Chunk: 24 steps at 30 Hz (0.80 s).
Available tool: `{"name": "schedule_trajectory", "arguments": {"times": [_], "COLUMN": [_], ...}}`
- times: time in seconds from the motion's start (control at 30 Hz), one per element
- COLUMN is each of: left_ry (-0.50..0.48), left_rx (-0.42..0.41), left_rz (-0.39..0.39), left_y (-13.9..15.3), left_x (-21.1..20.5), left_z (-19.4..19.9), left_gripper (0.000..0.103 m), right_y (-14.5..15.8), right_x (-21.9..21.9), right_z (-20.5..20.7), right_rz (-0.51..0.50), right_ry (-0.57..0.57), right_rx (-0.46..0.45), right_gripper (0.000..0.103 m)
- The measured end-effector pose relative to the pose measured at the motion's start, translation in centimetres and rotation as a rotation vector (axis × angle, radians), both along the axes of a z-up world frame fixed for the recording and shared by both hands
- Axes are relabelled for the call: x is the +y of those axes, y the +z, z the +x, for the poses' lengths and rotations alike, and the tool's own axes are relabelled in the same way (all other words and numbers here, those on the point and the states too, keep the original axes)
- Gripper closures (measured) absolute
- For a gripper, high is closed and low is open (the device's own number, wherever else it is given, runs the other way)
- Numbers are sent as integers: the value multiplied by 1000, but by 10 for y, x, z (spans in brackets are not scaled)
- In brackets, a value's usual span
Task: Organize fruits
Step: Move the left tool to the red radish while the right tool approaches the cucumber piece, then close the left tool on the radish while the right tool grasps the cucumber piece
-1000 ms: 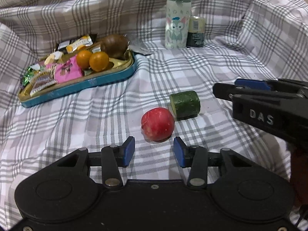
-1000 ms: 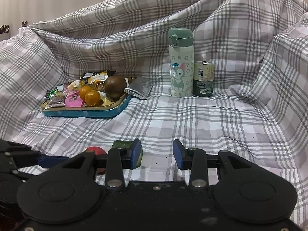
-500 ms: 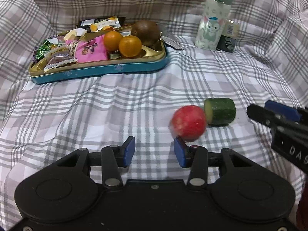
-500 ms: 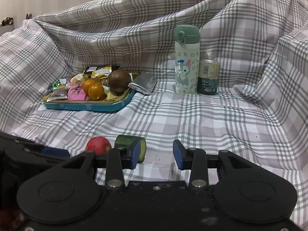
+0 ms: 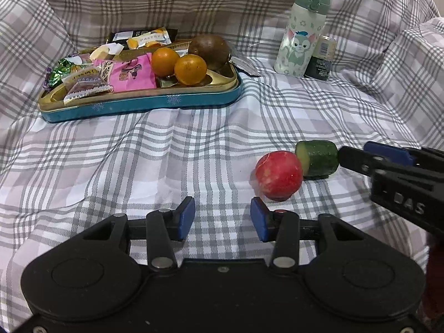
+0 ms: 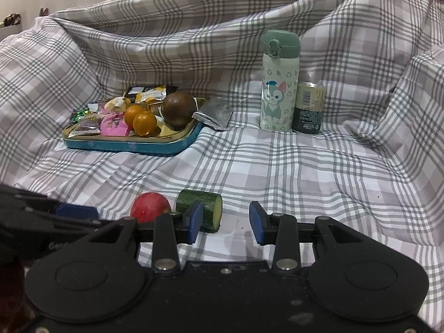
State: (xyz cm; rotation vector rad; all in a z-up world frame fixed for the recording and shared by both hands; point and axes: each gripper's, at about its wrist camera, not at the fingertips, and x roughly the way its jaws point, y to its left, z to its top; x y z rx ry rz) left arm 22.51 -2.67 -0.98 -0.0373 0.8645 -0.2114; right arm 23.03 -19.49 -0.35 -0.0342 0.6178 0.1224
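A red apple (image 5: 279, 174) and a cut cucumber piece (image 5: 319, 158) lie touching on the plaid cloth. My left gripper (image 5: 222, 216) is open and empty; the apple sits just ahead of its right finger. My right gripper (image 6: 224, 219) is open too, with the cucumber (image 6: 197, 202) partly behind its left finger and the apple (image 6: 149, 206) further left. In the left wrist view the right gripper (image 5: 358, 152) reaches in from the right, its tips close to the cucumber. A teal tray (image 5: 138, 105) at the back left holds two oranges (image 5: 190, 69), a brown round fruit (image 5: 211, 51) and snack packets.
A pale green bottle (image 5: 302, 33) with a cartoon cat and a small can (image 5: 320, 58) stand at the back right. A silver foil packet (image 6: 213, 112) lies beside the tray. The plaid cloth rises in folds at the back and on both sides.
My left gripper has shifted left and rolled, so the apple now lies off its right finger instead of between the fingers. The right gripper has hardly moved.
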Motion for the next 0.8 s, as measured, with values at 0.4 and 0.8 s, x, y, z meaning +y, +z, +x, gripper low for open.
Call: {"name": "schedule_trajectory", "arguments": {"times": [0.4, 0.8], "left_ry": [25, 17], "left_rx": [-3, -14], "left_rz": [-27, -38], "left_y": [1, 3], "left_x": [8, 8], "left_z": [-1, -3], "left_gripper": [51, 51], "right_y": [-2, -14], "right_x": [41, 48], "right_z": [21, 29], "right_rz": [-73, -127], "right_ry": [-6, -25], "right_rx": [19, 65], "right_gripper": [63, 62]}}
